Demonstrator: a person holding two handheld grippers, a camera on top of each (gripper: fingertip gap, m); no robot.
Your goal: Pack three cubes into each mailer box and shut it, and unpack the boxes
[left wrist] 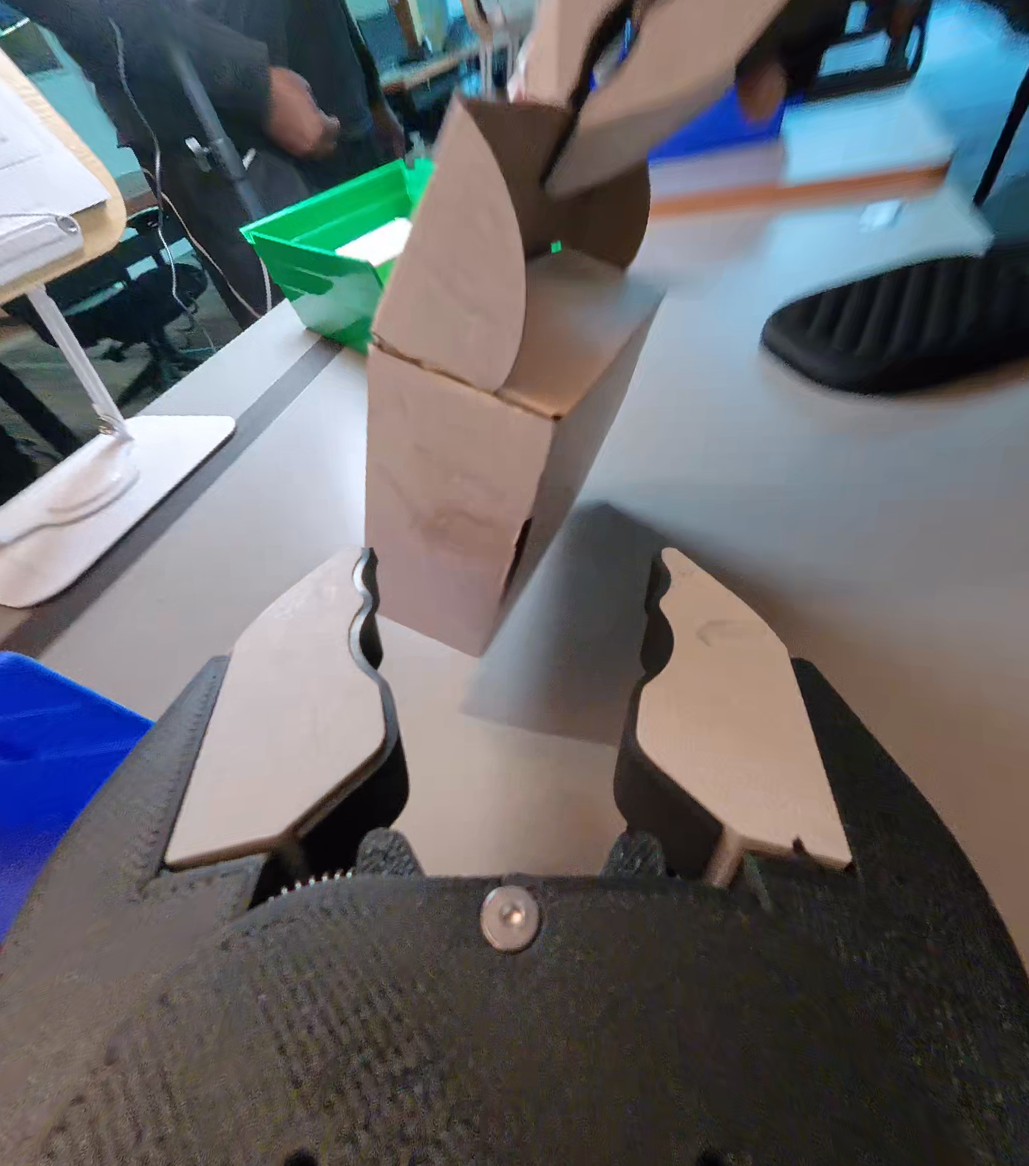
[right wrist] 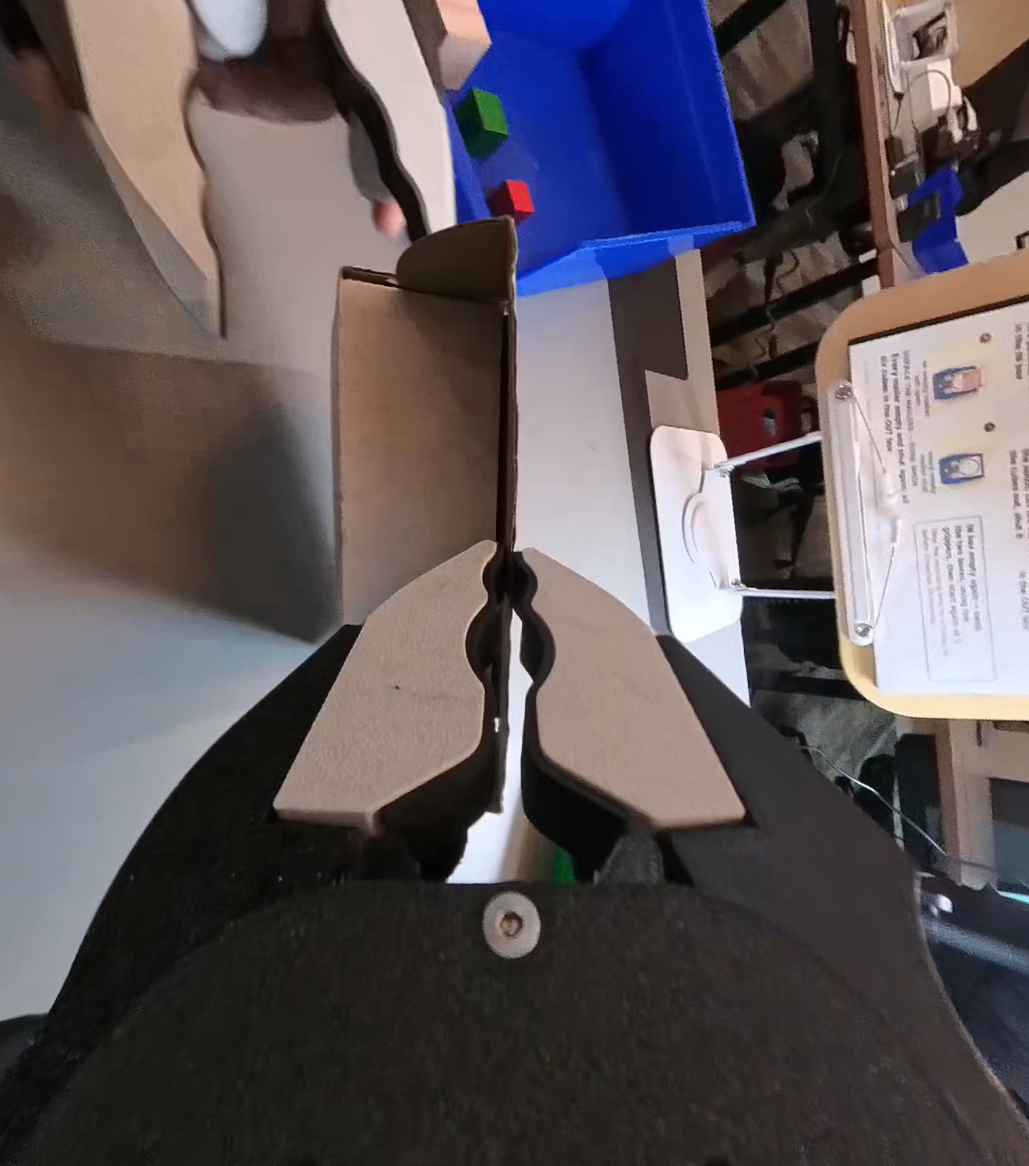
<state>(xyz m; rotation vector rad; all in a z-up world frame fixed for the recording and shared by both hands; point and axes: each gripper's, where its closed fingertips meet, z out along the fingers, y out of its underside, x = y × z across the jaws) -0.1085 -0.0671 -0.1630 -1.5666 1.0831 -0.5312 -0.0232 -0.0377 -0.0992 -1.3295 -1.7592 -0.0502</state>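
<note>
The left gripper (left wrist: 515, 621) hangs low over the grey table (left wrist: 814, 536) with its two fingers spread wide and nothing pinched between them. The tip of its left finger (left wrist: 310, 694) sits just beside the near lower corner of the cardboard mailer box (left wrist: 448, 492); whether it touches the card is hard to tell.

The box stands tall in front of that gripper, its rounded side flap (left wrist: 455, 265) raised. Its top is blurred, and there the right gripper (left wrist: 568, 126) shows from the far side, clamped on the card.

In the right wrist view, which is rolled sideways, the right gripper (right wrist: 508, 561) is pressed nearly together on a thin edge of the mailer box (right wrist: 423, 410), the cardboard panel running straight between the fingertips. The left gripper (right wrist: 284, 158) appears blurred beyond the box.

Behind the box a blue bin (right wrist: 625, 158) holds a green cube (right wrist: 485, 120) and a red cube (right wrist: 511, 199). A green bin (left wrist: 335, 265) sits at the table's far edge, and an instruction board (right wrist: 966, 473) on a white stand (right wrist: 694, 530) stands off to the side
</note>
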